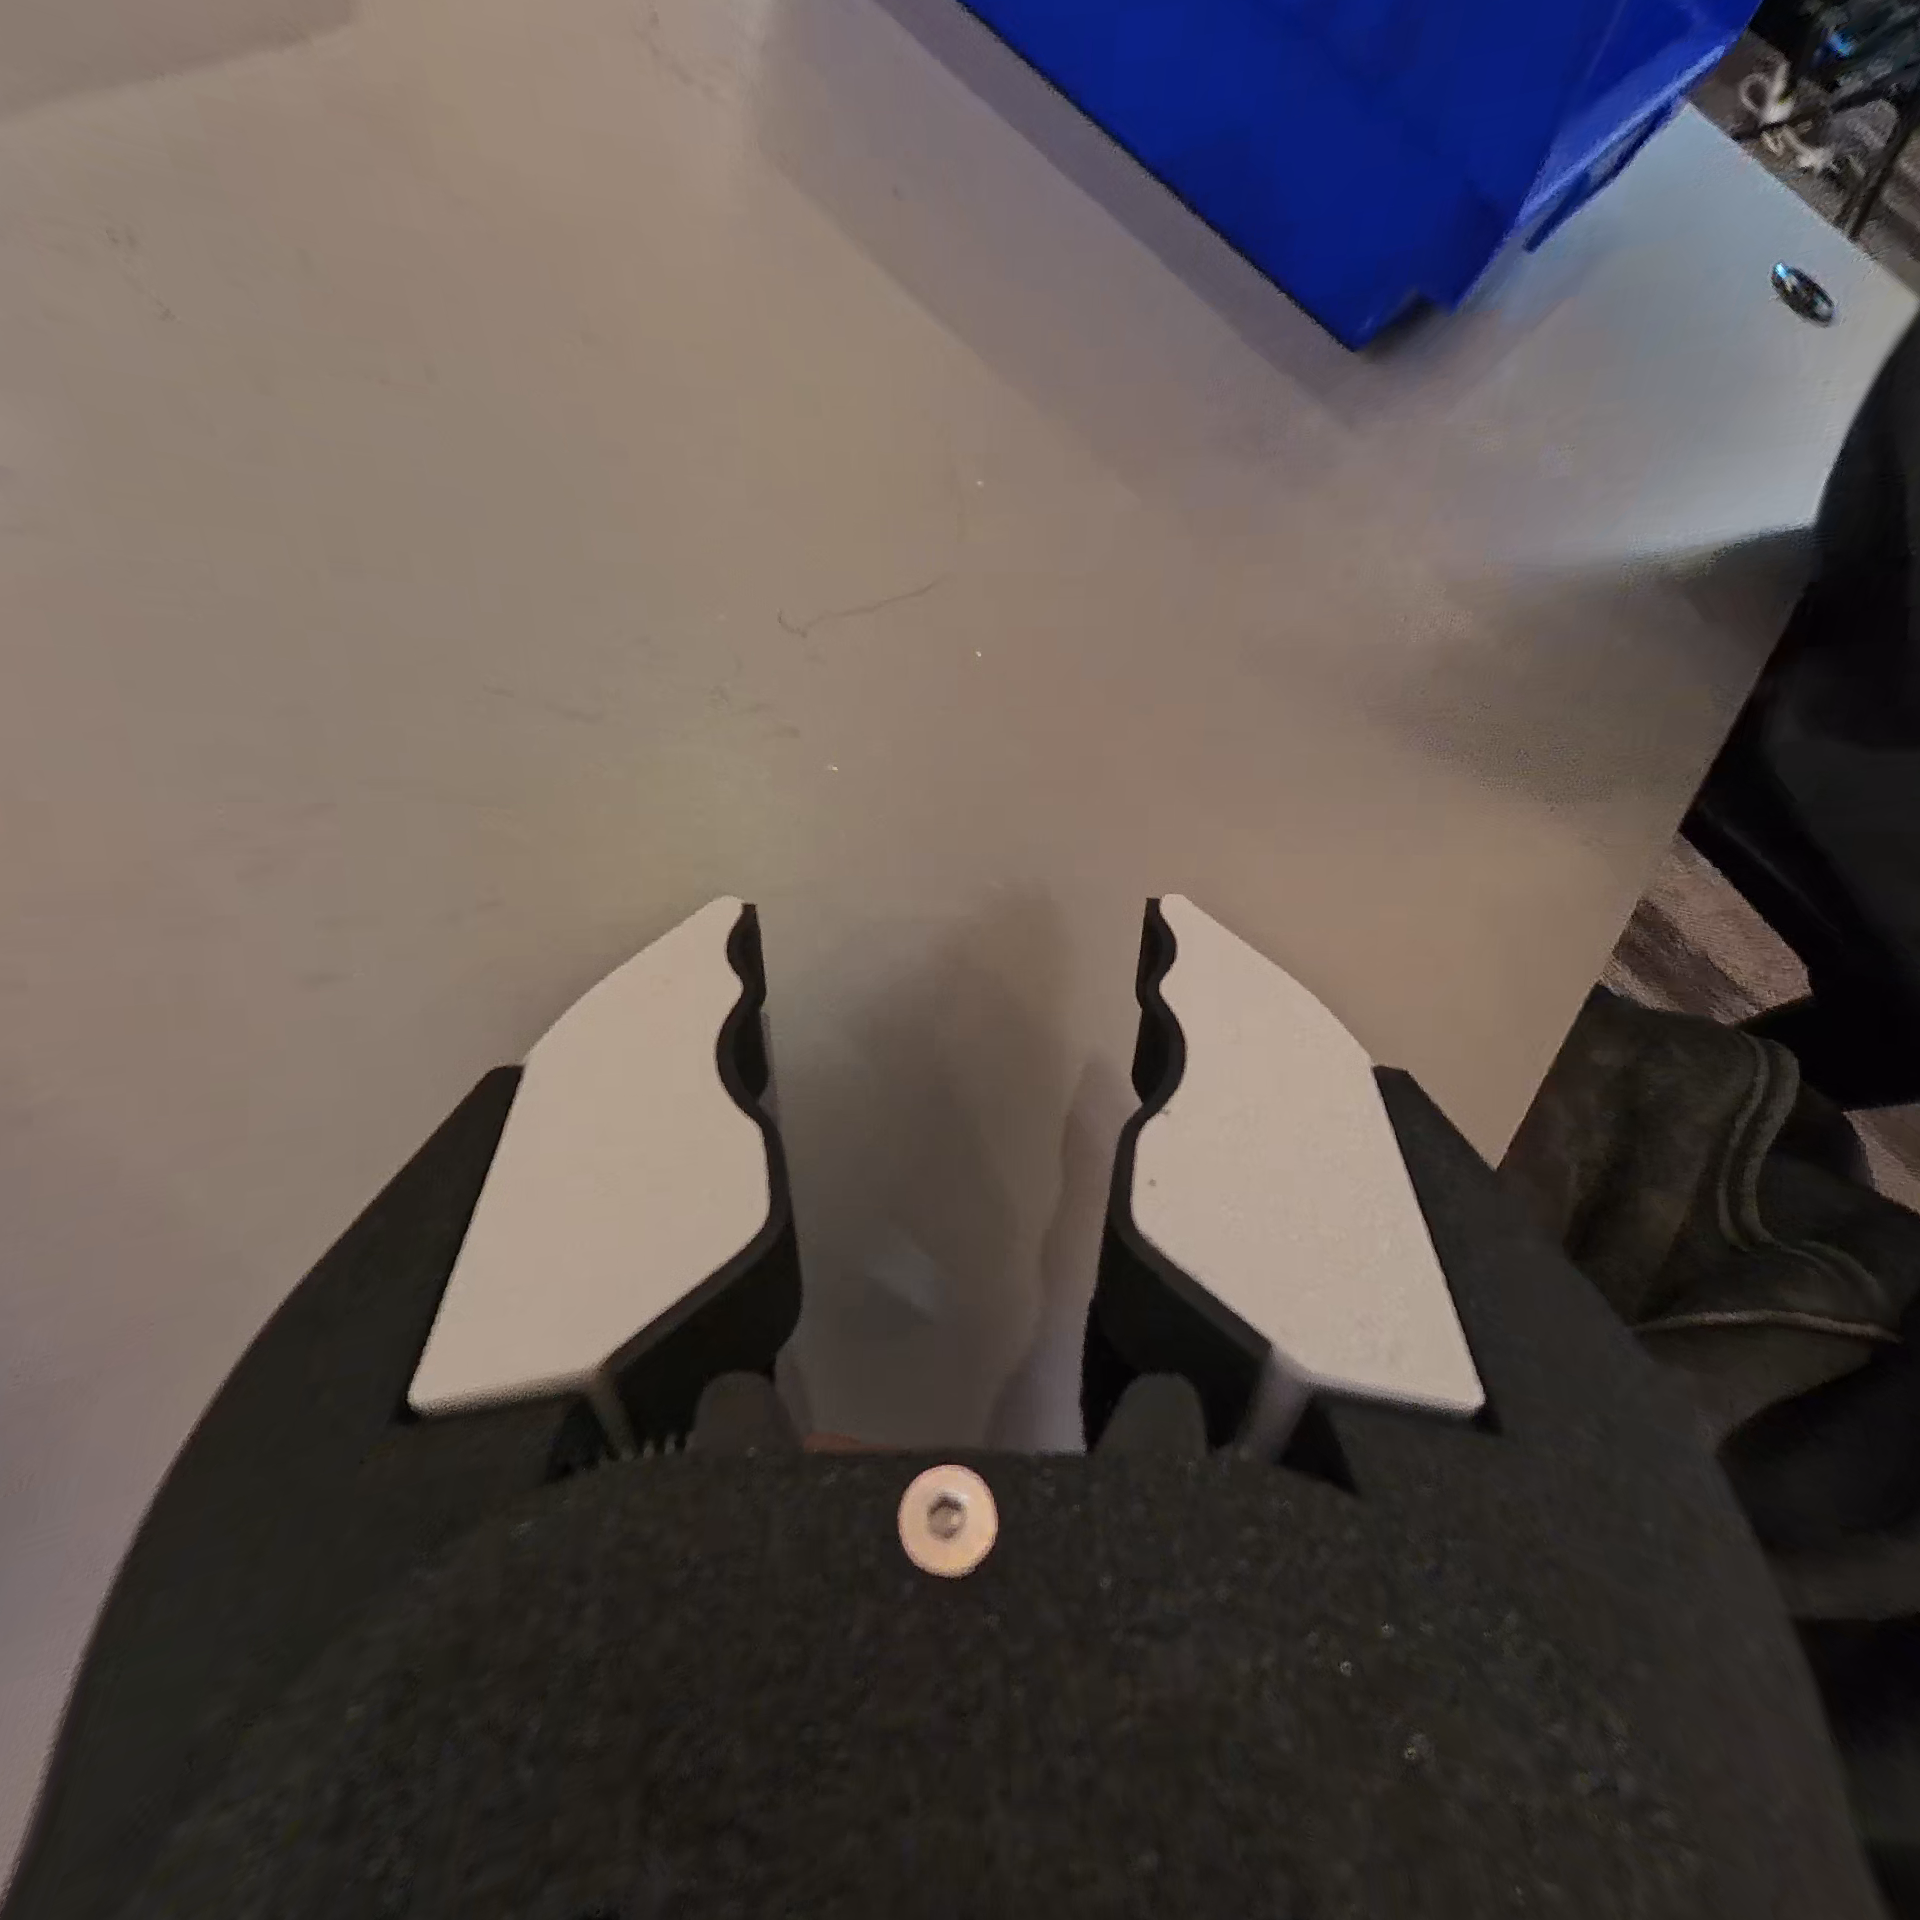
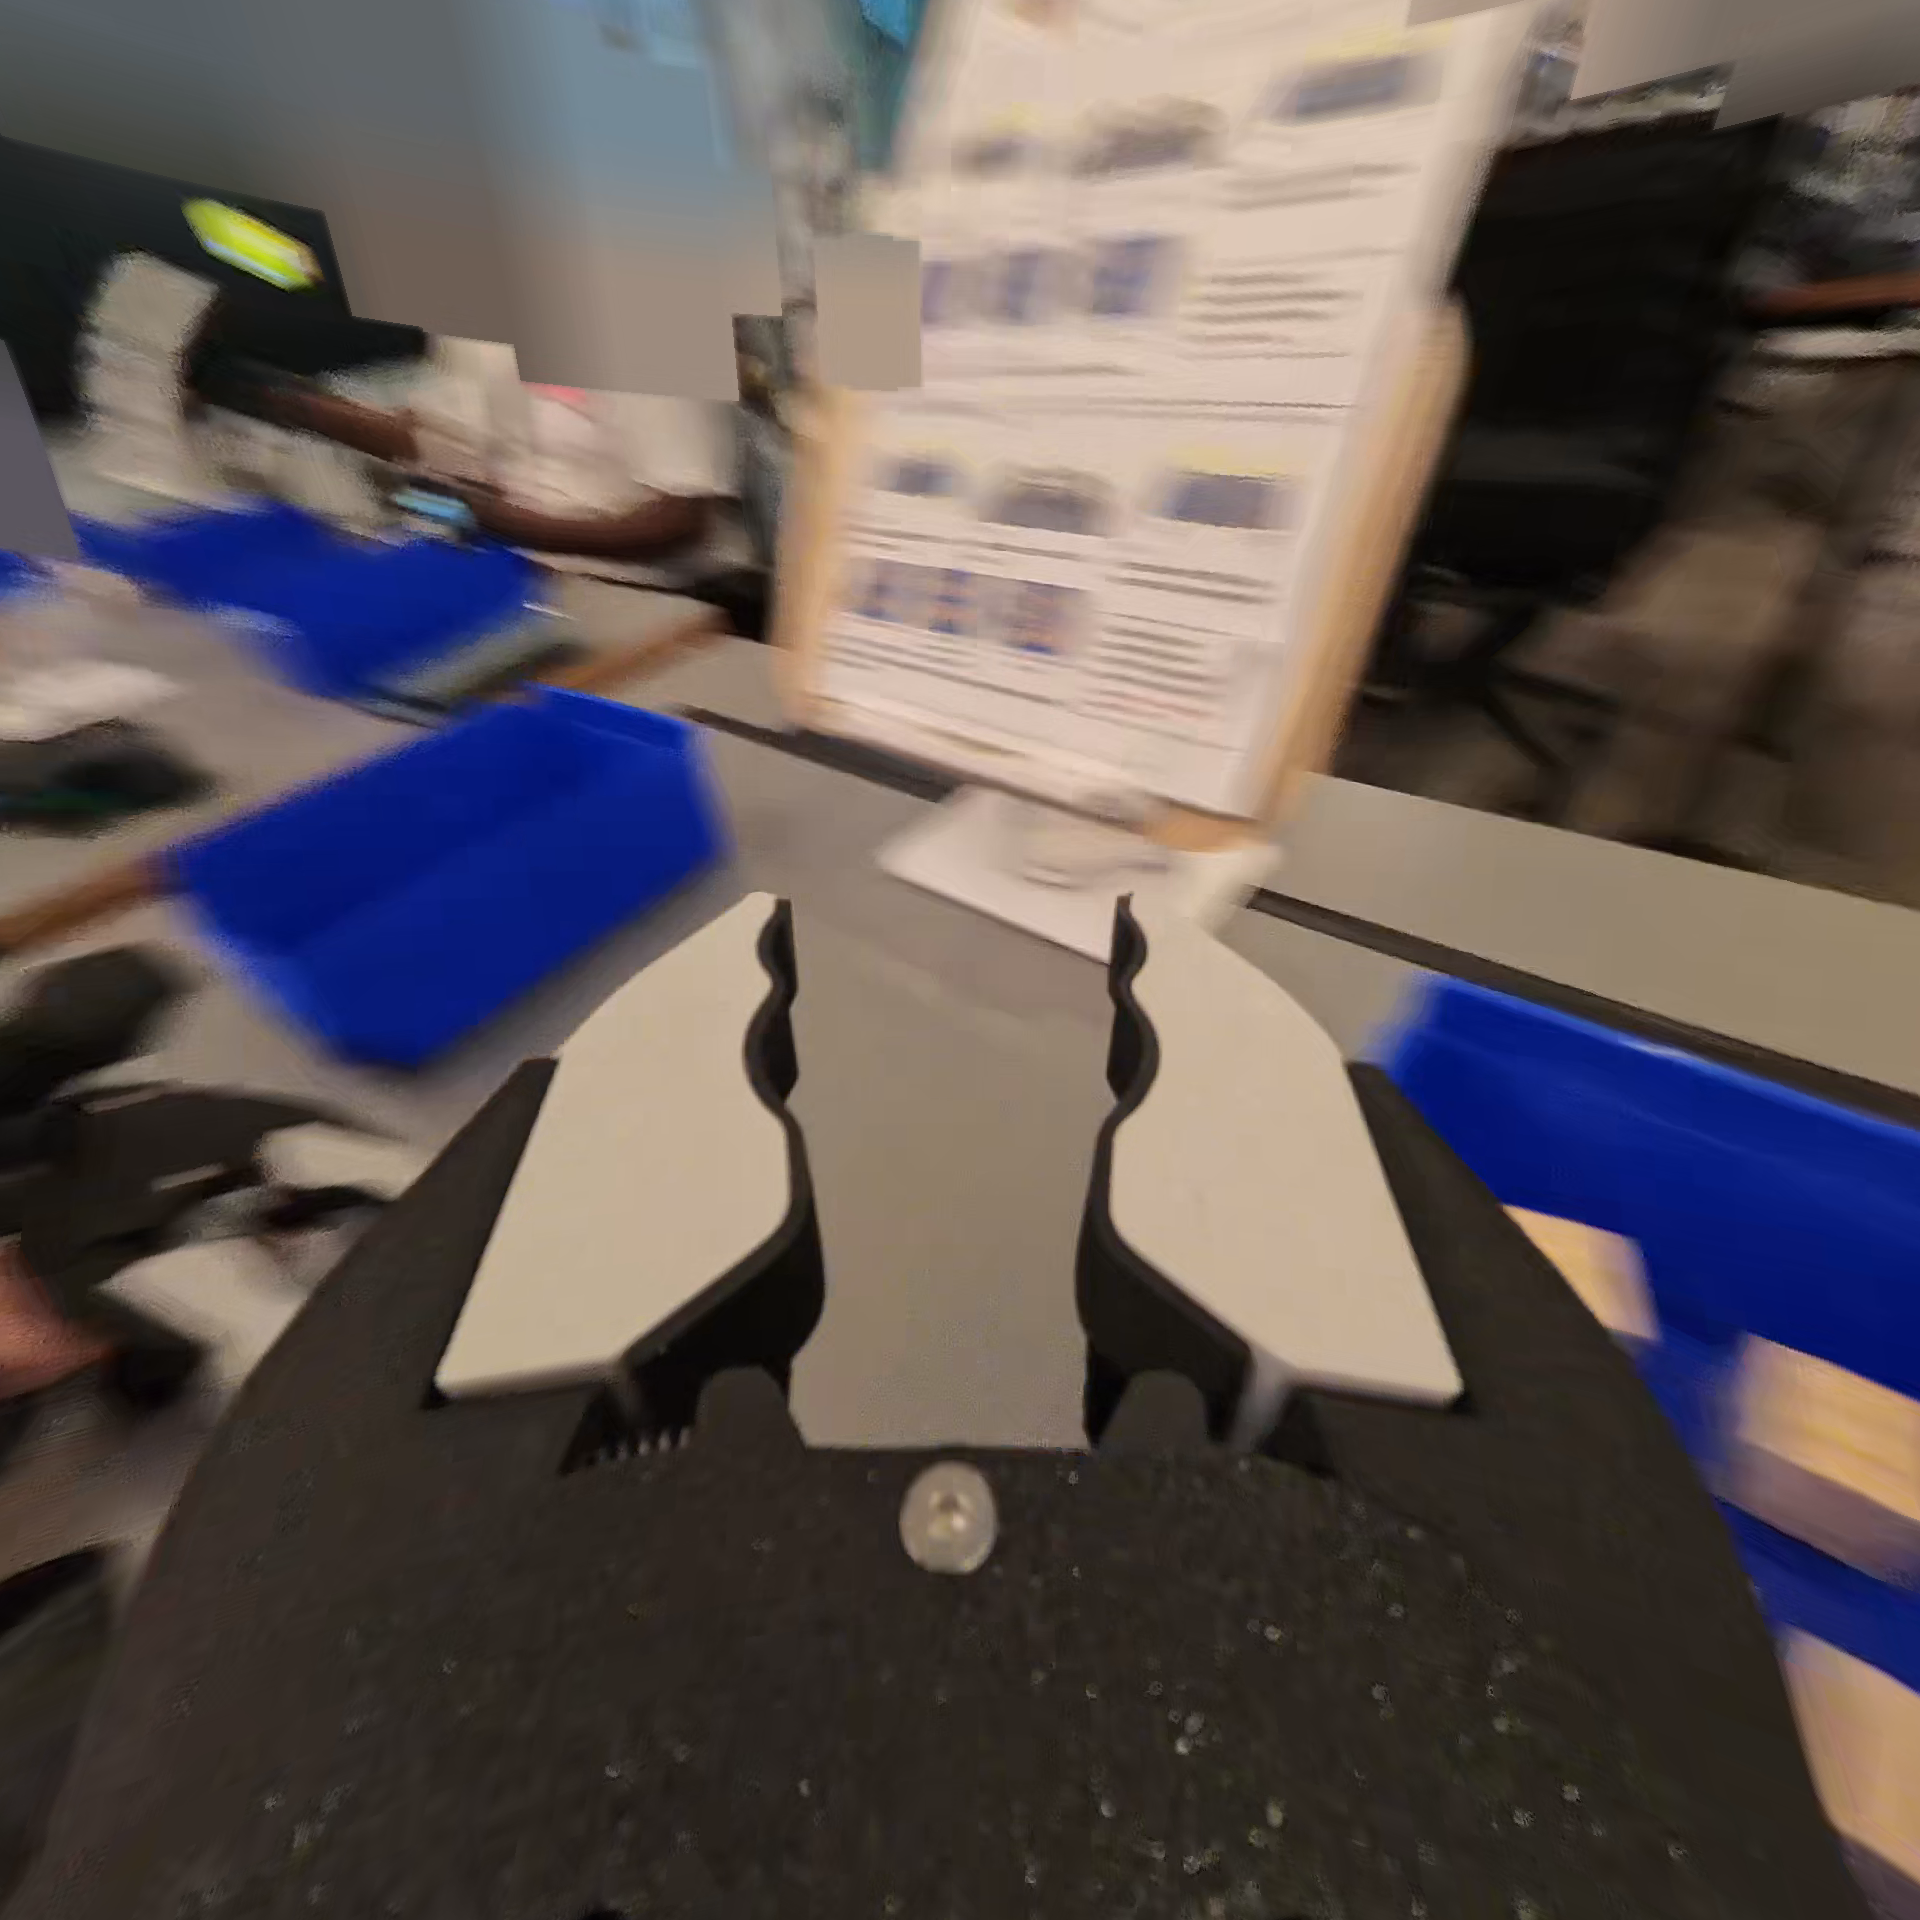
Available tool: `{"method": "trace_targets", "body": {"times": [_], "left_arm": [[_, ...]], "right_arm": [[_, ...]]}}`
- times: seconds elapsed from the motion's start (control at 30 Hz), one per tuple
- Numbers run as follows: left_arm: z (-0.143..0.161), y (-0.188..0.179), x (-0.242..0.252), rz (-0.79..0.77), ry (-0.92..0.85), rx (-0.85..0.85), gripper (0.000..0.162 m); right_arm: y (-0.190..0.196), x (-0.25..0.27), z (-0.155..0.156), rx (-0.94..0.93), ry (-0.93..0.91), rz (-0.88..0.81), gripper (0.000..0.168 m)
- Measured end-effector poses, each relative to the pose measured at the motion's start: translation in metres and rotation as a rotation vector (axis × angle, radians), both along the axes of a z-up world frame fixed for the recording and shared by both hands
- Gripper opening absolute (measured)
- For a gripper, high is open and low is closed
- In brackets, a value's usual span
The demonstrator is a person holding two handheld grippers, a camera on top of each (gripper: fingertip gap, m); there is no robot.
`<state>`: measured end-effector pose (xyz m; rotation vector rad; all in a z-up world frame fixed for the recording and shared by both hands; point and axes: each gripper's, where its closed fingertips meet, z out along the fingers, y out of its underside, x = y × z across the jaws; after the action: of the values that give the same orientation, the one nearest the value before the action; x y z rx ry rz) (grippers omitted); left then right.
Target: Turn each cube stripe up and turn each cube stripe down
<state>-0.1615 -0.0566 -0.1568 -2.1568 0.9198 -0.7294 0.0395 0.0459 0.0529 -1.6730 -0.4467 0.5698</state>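
I'm holding the left gripper tilted down, fingers spread apart and gripping nothing. I'm holding the right gripper pointing nearly level, fingers also parted and gripping nothing, view blurred.

The left hand-held gripper gapes empty above the grey table.
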Motion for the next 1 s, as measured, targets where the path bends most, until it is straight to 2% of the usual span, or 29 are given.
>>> {"method": "trace_targets", "body": {"times": [0.07, 0.13, 0.2, 0.27, 0.43, 0.77, 1.0], "left_arm": [[0.010, 0.004, -0.006, 0.050, -0.021, 0.029, 0.069], [0.020, 0.008, -0.017, 0.114, -0.047, 0.068, 0.071], [0.027, 0.009, -0.031, 0.185, -0.071, 0.110, 0.071], [0.030, 0.008, -0.047, 0.252, -0.092, 0.141, 0.071], [0.024, 0.002, -0.085, 0.370, -0.121, 0.170, 0.066], [0.021, -0.001, -0.088, 0.371, -0.106, 0.186, 0.066], [0.011, -0.003, -0.082, 0.339, -0.072, 0.156, 0.066]], "right_arm": [[-0.043, -0.057, -0.024, -0.010, 0.117, 0.185, 0.058], [-0.075, -0.101, -0.072, -0.113, 0.159, 0.306, 0.058], [-0.089, -0.123, -0.116, -0.154, 0.146, 0.305, 0.057], [-0.094, -0.129, -0.136, -0.138, 0.144, 0.257, 0.059], [-0.083, -0.113, -0.144, -0.040, 0.088, 0.091, 0.065], [-0.084, -0.108, -0.140, -0.010, 0.076, 0.078, 0.063], [-0.086, -0.120, -0.151, -0.027, 0.022, 0.122, 0.059]]}}
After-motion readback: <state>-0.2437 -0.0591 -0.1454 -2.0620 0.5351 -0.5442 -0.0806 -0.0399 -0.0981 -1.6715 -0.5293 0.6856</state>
